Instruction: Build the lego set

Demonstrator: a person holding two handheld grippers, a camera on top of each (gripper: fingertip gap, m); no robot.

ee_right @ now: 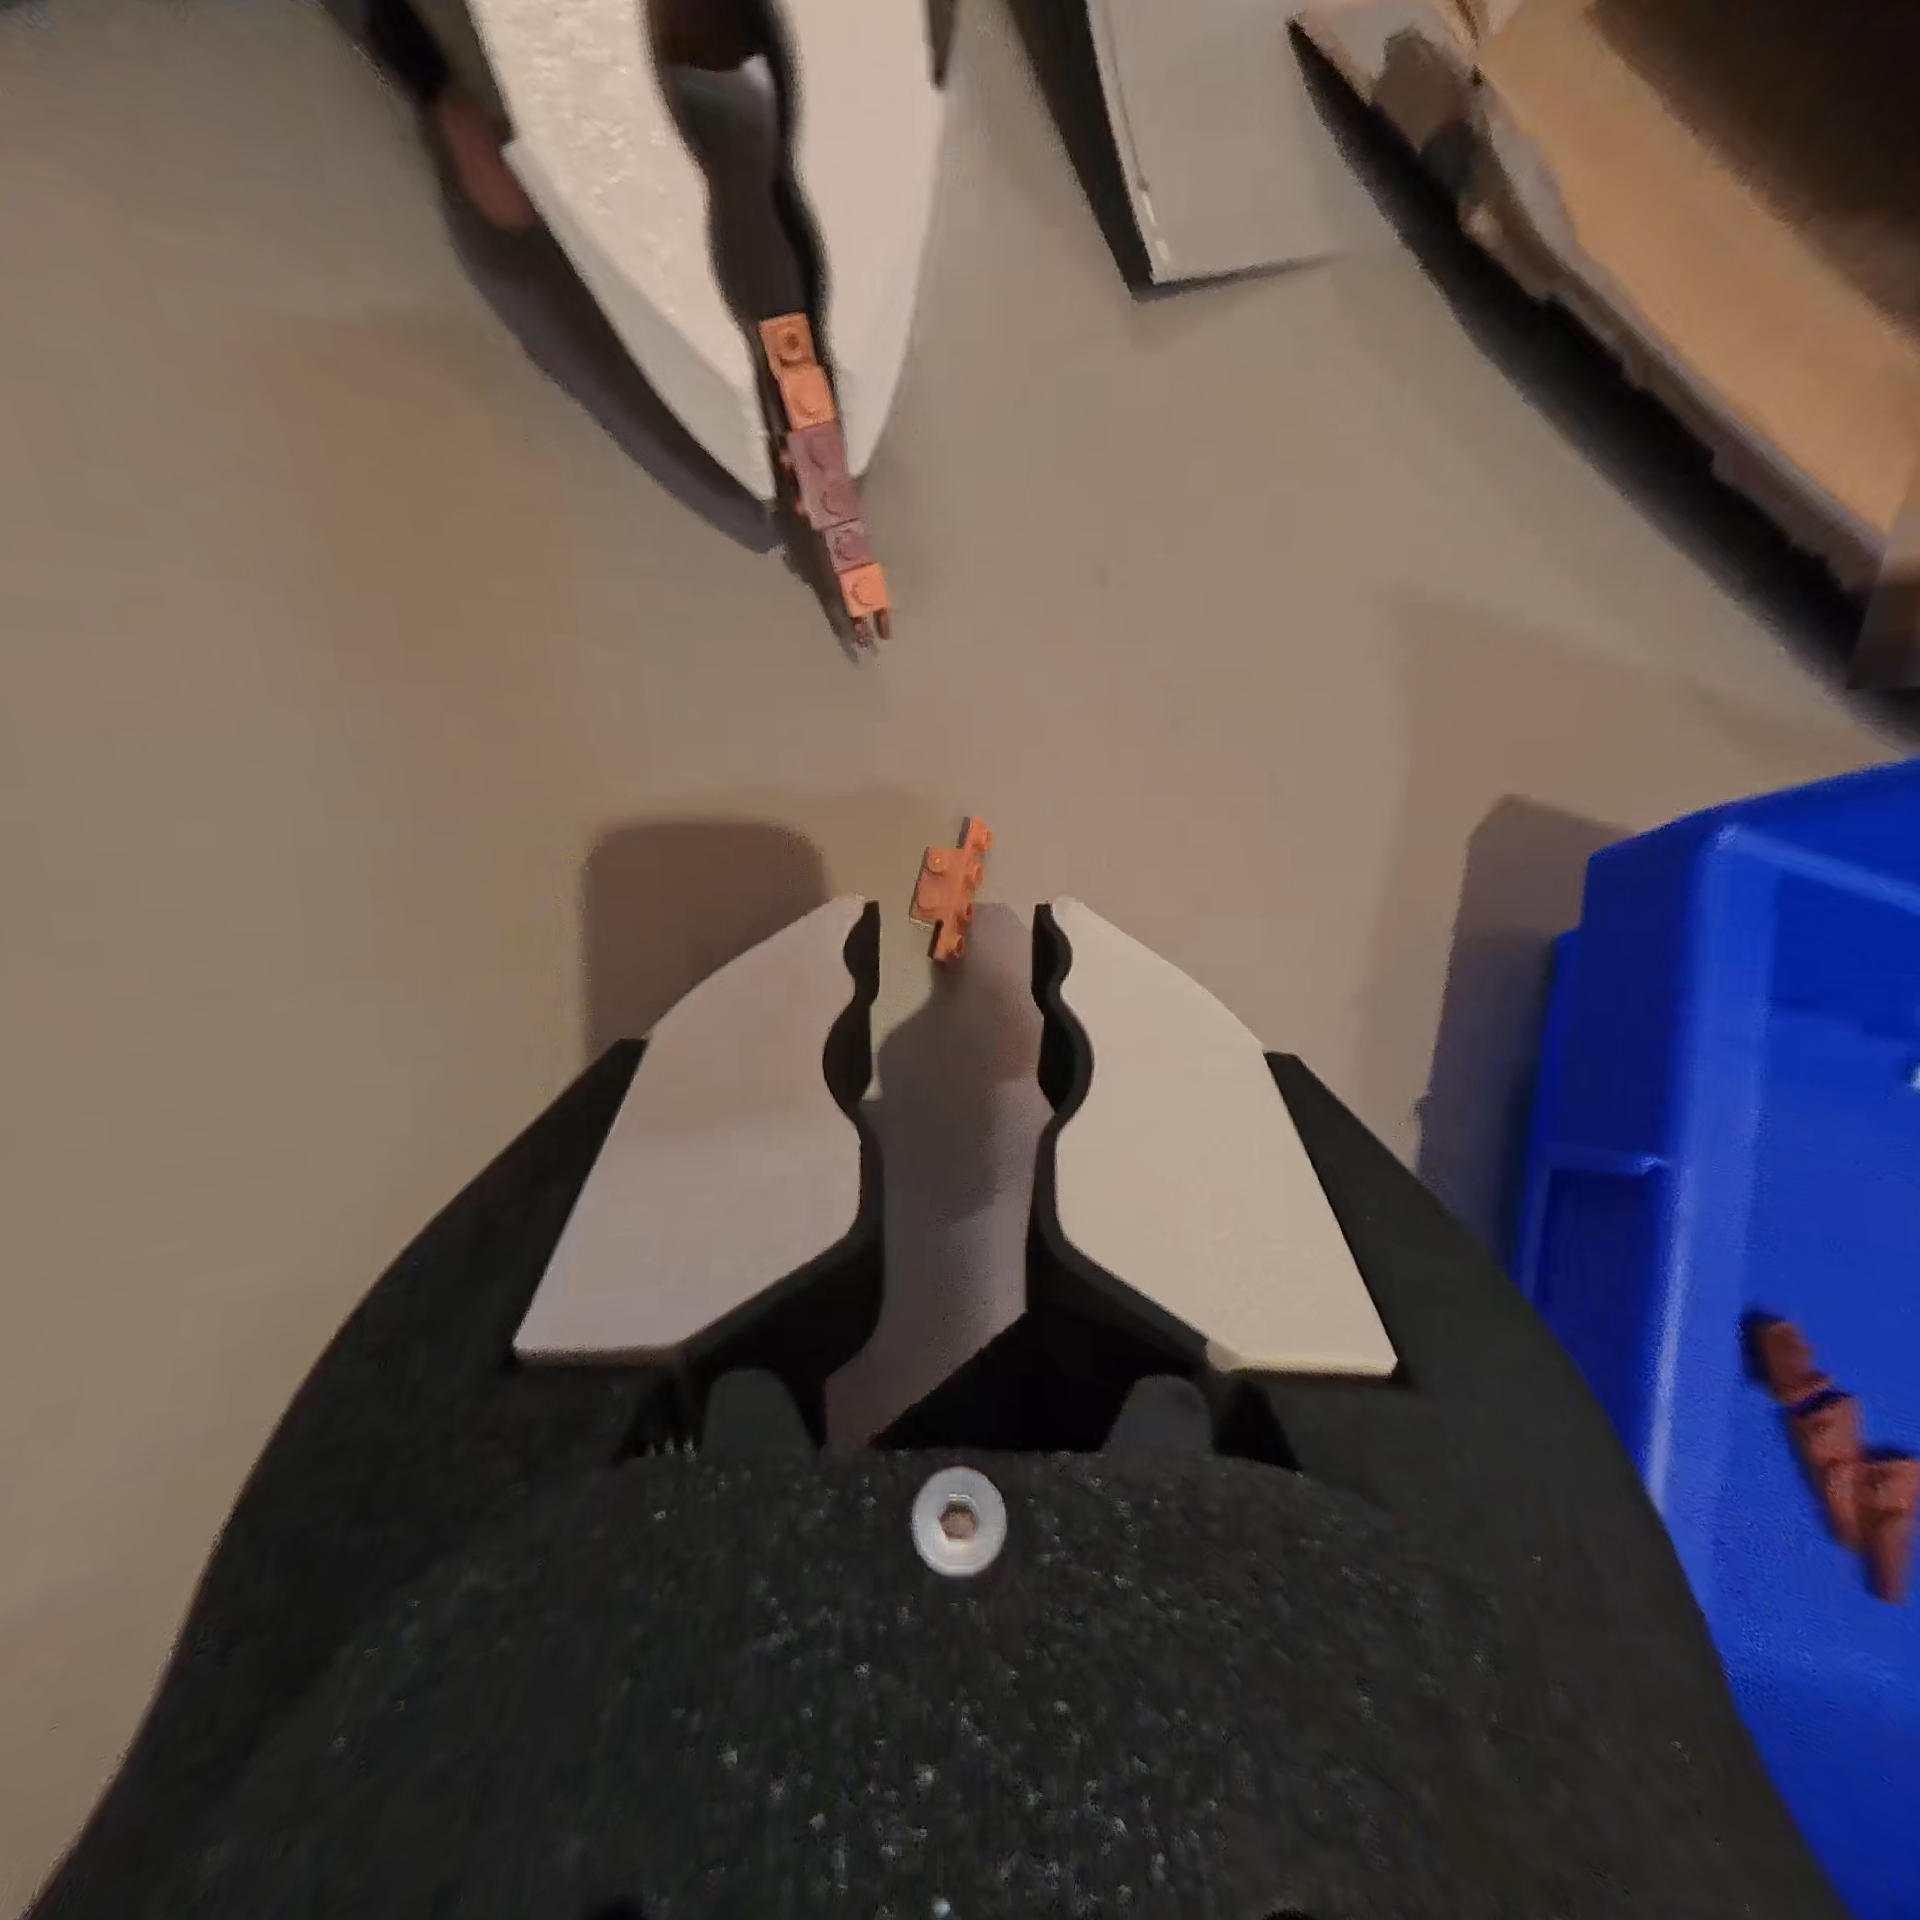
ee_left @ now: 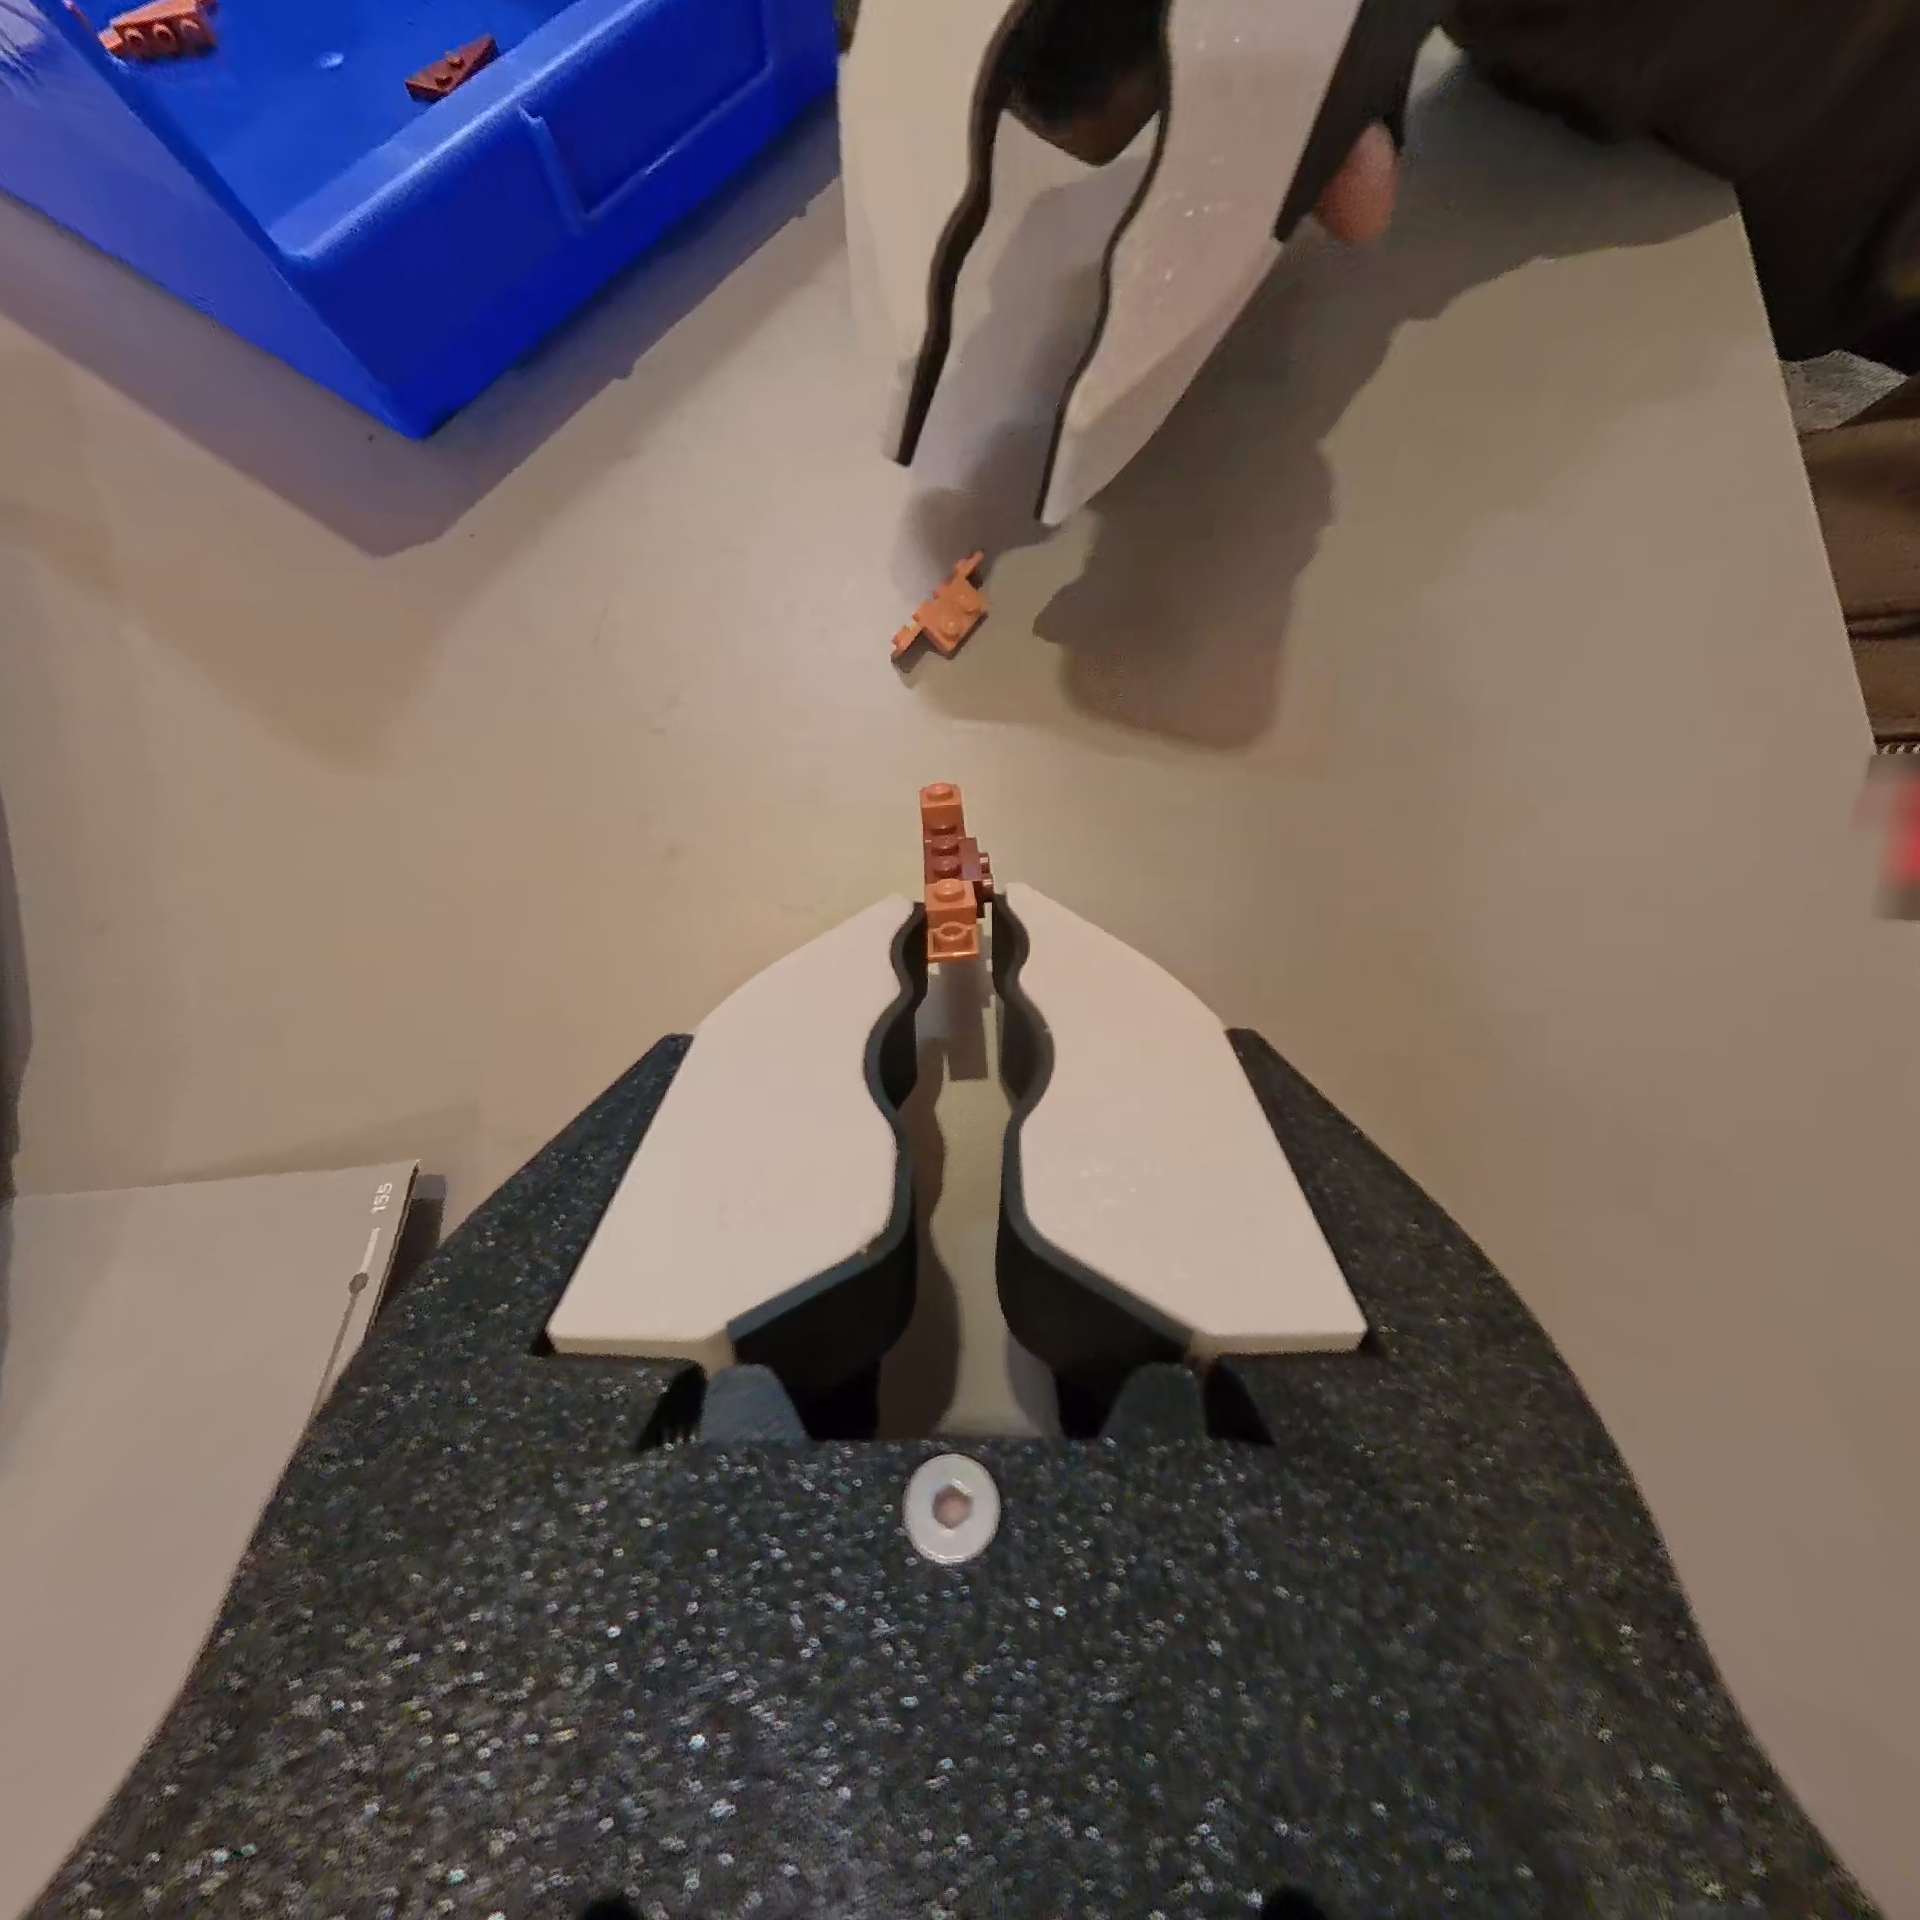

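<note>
Brick strip (ee_left: 954, 883): orange and dark brown studded pieces joined in a row, held at its near end, sticks out forward past the fingertips, above the table (ee_left: 416, 831).
Left claw (ee_left: 958, 920): narrow, clamped on the strip; both pads press its sides.
Loose piece (ee_right: 951, 888): small orange studded plate with clips, flat on the table, between the two claws, just ahead of the right fingertips.
Right claw (ee_right: 956, 920): wide, nothing held; hovers tilted down over the loose piece, pads clear of it.
Hand: fingertip (ee_left: 1361, 187) shows behind the right claw.
Bin (ee_left: 436, 239): blue, on the table beside the right claw; holds a few more orange and brown pieces (ee_left: 156, 31).
Booklet (ee_left: 187, 1351): grey, lies near the left claw's body.
Cardboard box (ee_right: 1662, 312): at the table edge, well apart from both claws.
</note>
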